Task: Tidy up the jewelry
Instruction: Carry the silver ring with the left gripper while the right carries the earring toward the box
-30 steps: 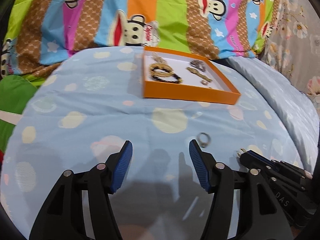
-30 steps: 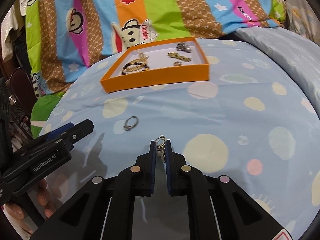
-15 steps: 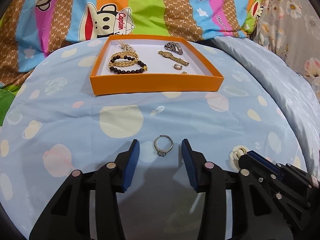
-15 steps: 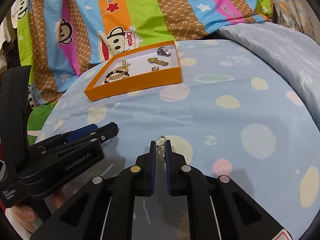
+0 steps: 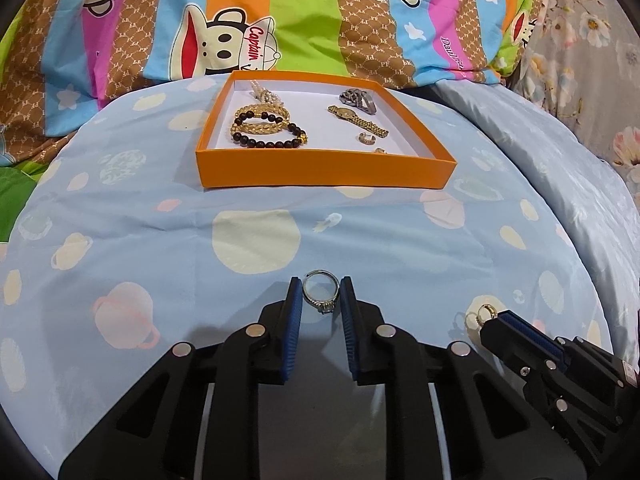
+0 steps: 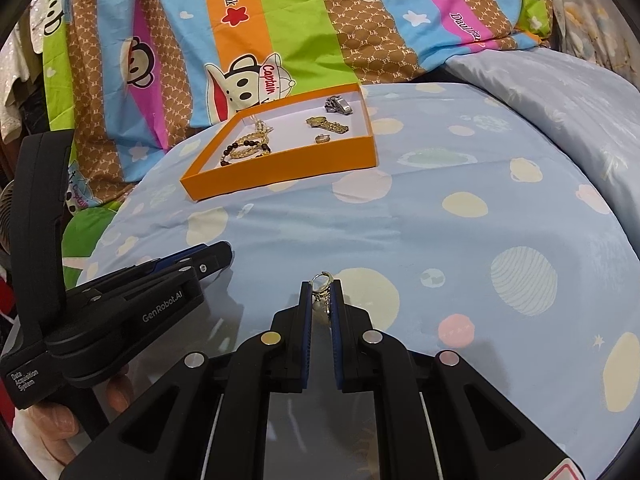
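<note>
The left claw brackets a silver ring lying on the blue bedsheet, pads at its sides though full clenching isn't certain. The right claw is clenched on a small gold earring (a dangling bead). Next, likely: pinch, lift, carry both to the orange box beyond, already holding bracelets.

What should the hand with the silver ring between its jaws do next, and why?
Probably finish closing, then lift. The silver ring lies on the blue bedspread inside the left gripper, whose jaws flank it closely; whether they already pinch it is hard to tell. The right gripper already grips a small gold earring, and the orange box of jewelry waits ahead.
</note>
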Demonstrator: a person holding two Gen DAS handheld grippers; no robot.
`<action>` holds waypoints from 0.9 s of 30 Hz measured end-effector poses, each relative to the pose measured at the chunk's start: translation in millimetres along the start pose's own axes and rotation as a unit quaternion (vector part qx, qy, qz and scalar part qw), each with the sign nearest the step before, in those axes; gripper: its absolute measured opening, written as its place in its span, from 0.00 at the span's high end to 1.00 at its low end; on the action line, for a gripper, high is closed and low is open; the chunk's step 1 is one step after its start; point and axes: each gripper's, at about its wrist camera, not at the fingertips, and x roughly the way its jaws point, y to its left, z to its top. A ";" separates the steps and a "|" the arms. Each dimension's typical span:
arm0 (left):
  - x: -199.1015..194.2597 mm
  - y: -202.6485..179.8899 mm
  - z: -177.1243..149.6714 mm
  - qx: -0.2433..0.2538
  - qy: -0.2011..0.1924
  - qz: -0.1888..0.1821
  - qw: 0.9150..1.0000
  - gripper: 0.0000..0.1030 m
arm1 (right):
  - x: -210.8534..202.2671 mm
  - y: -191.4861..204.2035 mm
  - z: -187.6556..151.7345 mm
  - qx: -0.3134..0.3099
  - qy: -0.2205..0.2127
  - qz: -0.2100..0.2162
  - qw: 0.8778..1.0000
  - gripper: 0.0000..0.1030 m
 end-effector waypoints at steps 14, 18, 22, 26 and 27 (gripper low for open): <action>-30.5 38.3 -23.1 -0.023 -0.011 0.007 1.000 0.82 | -5.5 9.2 -3.9 -0.017 -0.004 0.012 1.000 0.92; -34.5 47.2 -26.6 -0.032 -0.012 0.009 0.999 0.82 | -3.5 13.6 -7.0 -0.022 0.002 0.013 1.000 0.92; -35.3 48.5 -28.0 -0.032 -0.012 0.007 0.999 0.82 | 0.2 15.5 -9.7 -0.024 0.011 0.011 1.000 0.92; -33.1 46.0 -28.7 -0.023 -0.006 0.009 1.000 0.82 | 4.2 12.9 -10.4 -0.017 0.023 0.009 1.000 0.92; -31.6 46.6 -28.8 -0.023 -0.001 0.009 1.000 0.82 | 4.0 12.3 -10.6 -0.016 0.023 0.010 1.000 0.92</action>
